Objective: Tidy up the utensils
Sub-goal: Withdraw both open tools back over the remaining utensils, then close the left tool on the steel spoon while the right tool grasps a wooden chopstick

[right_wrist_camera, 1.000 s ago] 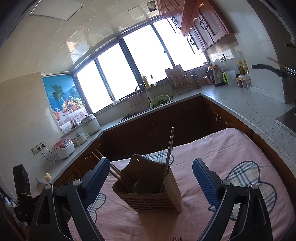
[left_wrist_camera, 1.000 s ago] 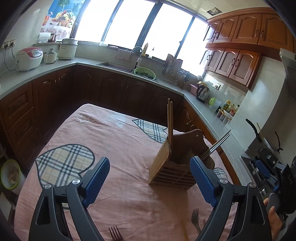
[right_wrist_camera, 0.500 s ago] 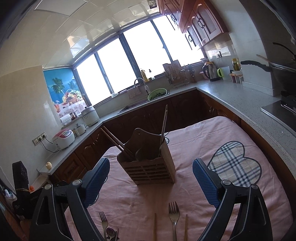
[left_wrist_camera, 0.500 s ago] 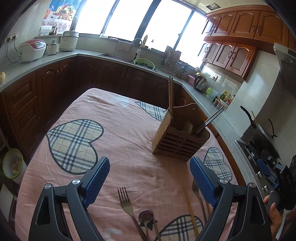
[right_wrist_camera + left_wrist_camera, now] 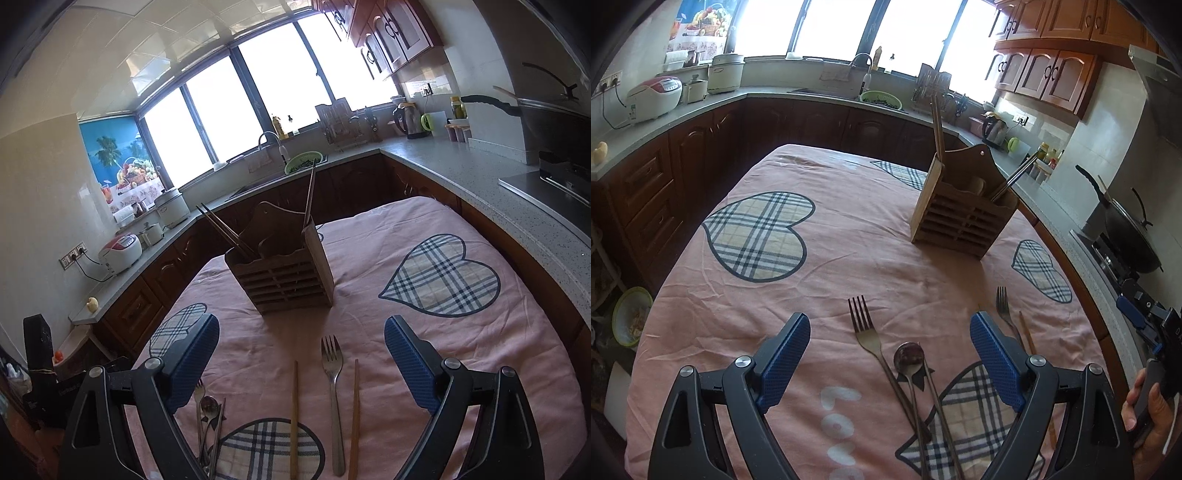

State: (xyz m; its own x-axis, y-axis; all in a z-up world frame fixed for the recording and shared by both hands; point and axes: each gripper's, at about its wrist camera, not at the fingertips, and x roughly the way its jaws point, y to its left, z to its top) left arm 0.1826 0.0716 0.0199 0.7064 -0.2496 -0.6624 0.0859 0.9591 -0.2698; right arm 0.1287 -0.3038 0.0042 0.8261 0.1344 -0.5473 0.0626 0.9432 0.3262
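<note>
Two views examined. Left wrist: left gripper spread wide, nothing between its pads, above a fork and spoon lying on the pink tablecloth; wooden utensil holder stands farther back. Right wrist: right gripper likewise spread, empty, over a second fork flanked by two wooden chopsticks; holder upright beyond.

The black left gripper with blue textured pads tilts downward, jaws spread wide, nothing between them. The matching black, blue-padded right gripper does likewise. A hand grips a dark handle at the frame's right edge.
</note>
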